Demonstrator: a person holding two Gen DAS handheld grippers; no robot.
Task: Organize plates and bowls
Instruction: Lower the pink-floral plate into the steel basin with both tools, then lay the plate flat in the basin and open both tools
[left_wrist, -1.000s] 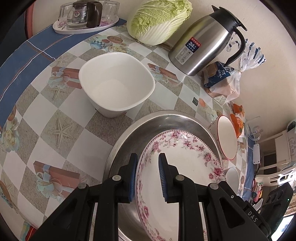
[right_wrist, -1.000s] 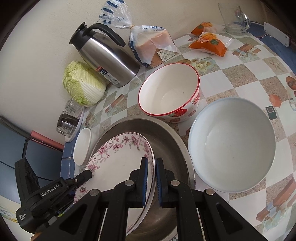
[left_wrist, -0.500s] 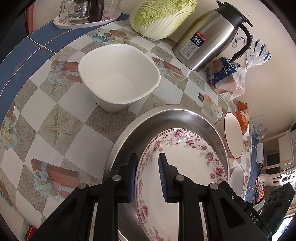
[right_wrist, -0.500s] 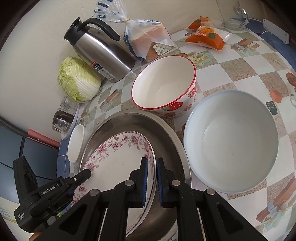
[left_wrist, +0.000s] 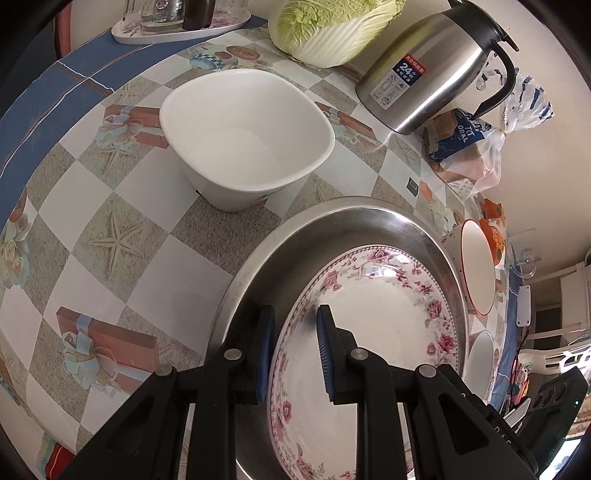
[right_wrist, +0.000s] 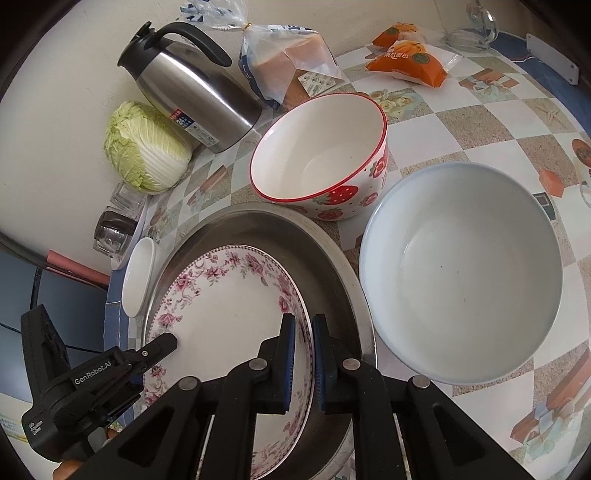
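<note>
I have the floral plate (right_wrist: 221, 306) pinched from both sides, and it sits tilted inside the wide steel basin (right_wrist: 332, 258), not flat on the basin's floor. My right gripper (right_wrist: 303, 354) is clamped on the plate's rim on the side nearest the pale blue bowl (right_wrist: 461, 273); the blue pads are nearly together with only the thin edge of the plate between them. My left gripper (left_wrist: 293, 350) straddles the opposite rim, on the side facing the white square-sided bowl (left_wrist: 247, 136). Its jaws stand a little wider, one pad outside the rim and one inside on the plate's face. I judge it a grip, though through the fisheye I cannot be sure both pads are pressing.

What the coming move turns on is this: the plate lies between my two hands, spanning from one claw to the other, with its far edge leaning towards the strawberry bowl (right_wrist: 321, 155) and the steel thermos jug (right_wrist: 192, 88). Neither hand is nearer; each holds its own end. So any lift has to be shared and level, both hands rising together, or the plate will pivot on one grip and scrape the basin wall.

The bowls stand apart on the chequered tablecloth (left_wrist: 110, 229): the white one on my left side, the strawberry and blue ones on my right, all outside the basin.
</note>
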